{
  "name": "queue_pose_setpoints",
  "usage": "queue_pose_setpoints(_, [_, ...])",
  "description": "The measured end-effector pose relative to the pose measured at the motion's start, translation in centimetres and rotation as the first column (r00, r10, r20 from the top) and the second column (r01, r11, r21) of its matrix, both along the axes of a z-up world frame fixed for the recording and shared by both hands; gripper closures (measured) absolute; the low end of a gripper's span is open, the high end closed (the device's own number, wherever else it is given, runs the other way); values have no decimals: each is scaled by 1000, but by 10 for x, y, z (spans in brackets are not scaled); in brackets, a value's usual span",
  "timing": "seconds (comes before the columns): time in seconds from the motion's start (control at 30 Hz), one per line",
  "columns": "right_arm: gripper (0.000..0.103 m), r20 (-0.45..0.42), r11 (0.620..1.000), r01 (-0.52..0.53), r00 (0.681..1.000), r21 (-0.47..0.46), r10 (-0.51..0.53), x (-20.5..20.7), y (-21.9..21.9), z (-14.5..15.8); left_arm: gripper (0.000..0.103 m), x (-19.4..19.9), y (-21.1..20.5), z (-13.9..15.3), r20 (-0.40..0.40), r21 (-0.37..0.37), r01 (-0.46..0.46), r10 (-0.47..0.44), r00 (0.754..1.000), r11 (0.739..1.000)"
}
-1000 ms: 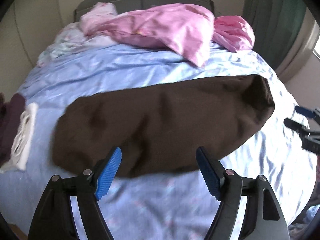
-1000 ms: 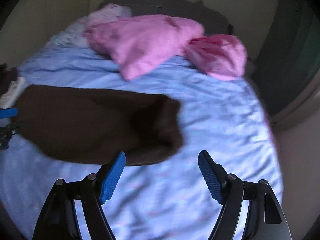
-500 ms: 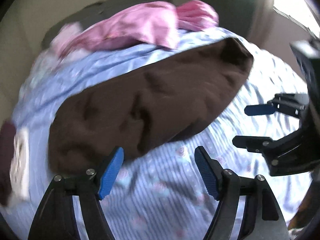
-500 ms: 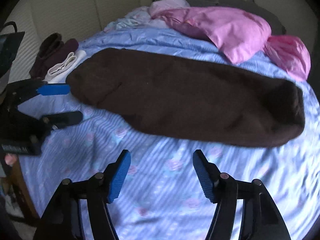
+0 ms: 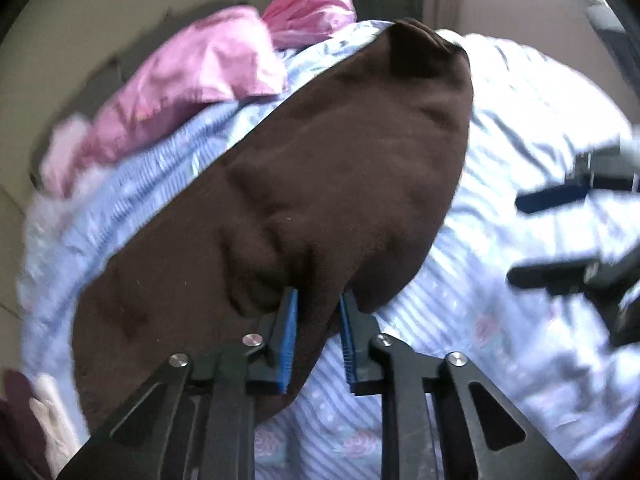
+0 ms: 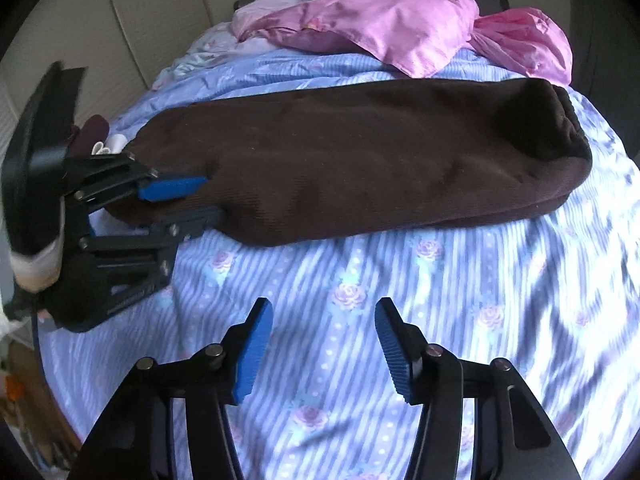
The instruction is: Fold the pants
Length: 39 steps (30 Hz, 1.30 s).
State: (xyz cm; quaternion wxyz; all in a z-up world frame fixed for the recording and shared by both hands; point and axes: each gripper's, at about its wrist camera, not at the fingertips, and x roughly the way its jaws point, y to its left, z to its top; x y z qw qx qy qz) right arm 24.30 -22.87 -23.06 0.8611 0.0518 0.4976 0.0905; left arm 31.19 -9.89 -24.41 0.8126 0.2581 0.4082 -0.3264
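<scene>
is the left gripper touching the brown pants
Touching. The left wrist view shows the left gripper with both blue pads pinching a fold of the brown pants.

Bedroom: bed (image 6: 360, 320) with floral sheet, pink pillows (image 6: 400, 28).

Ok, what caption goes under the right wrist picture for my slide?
Left tongs pinch the brown pants on the flowery blue sheet while the closing right tongs hold nothing.
</scene>
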Motion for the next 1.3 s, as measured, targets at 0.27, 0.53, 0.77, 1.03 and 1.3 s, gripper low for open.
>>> queue_pose_setpoints(0.27, [49,66,997,-80,995,-13,81,24,17,10,86,64,21,22,-170,-142,-129,104,980,981])
queue_pose_setpoints(0.53, [49,151,981,-181,970,-68,189,59,42,21,85,100,27,17,-241,-165,-205,162,957,965])
queue_pose_setpoints(0.77, [49,171,959,-270,944,-89,281,93,60,15,80,104,36,16,-276,-185,-240,185,943,953])
queue_pose_setpoints(1.03, [54,122,957,-286,949,-41,289,128,63,-3,80,105,45,14,-313,-200,-302,231,921,932])
queue_pose_setpoints(1.3, [84,40,966,-243,970,85,240,114,55,4,38,78,81,40,-265,-229,-450,389,882,864])
